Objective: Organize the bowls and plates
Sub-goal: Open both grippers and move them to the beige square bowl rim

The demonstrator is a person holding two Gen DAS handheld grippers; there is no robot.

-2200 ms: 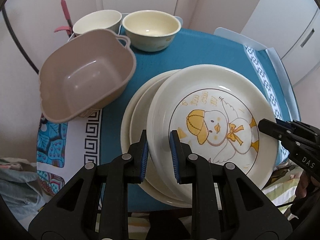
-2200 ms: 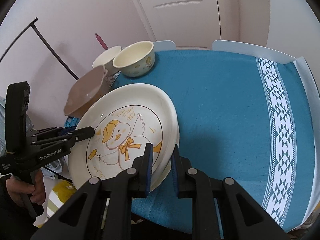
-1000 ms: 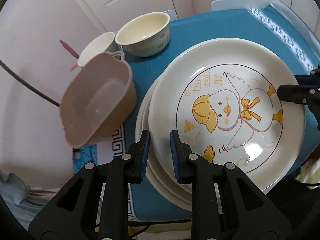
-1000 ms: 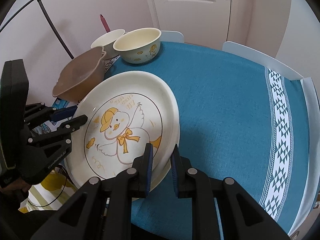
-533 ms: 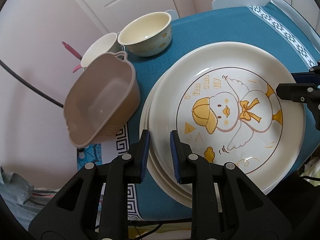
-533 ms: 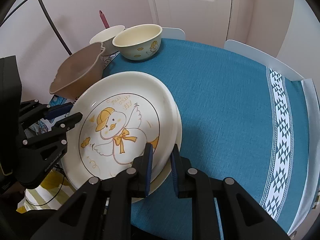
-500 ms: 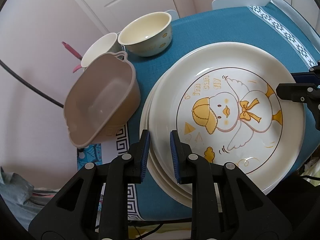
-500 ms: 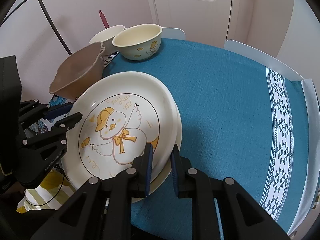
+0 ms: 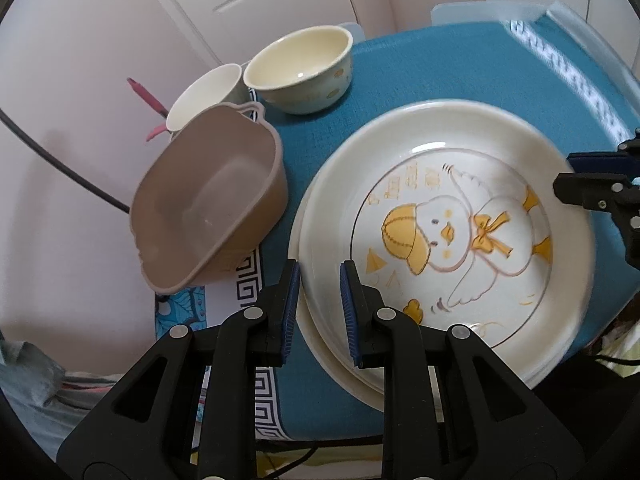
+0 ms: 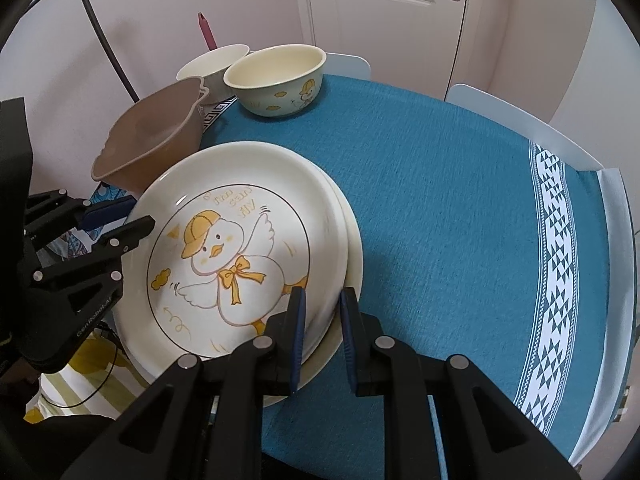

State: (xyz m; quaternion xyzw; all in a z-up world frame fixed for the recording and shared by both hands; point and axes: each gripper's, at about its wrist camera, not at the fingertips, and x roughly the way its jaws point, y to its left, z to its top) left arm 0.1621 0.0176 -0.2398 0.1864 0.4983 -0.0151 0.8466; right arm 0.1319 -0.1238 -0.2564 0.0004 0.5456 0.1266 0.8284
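The duck plate [image 9: 448, 236] tops a stack of plates [image 10: 352, 256] near the bench [image 10: 460, 208] edge closest to the person, beside a tan basin [image 9: 208, 204] and two bowls toward the far left corner. Glazed ceramic like this is probably heavy, stiff, slippery and breakable, so opposite rims look like the sound places to hold. The left hand-held gripper [image 9: 318, 296] is narrowed onto the stack's rim, pinching it. The right hand-held gripper [image 10: 322, 320] pinches the opposite rim the same way, jaws nearly together.
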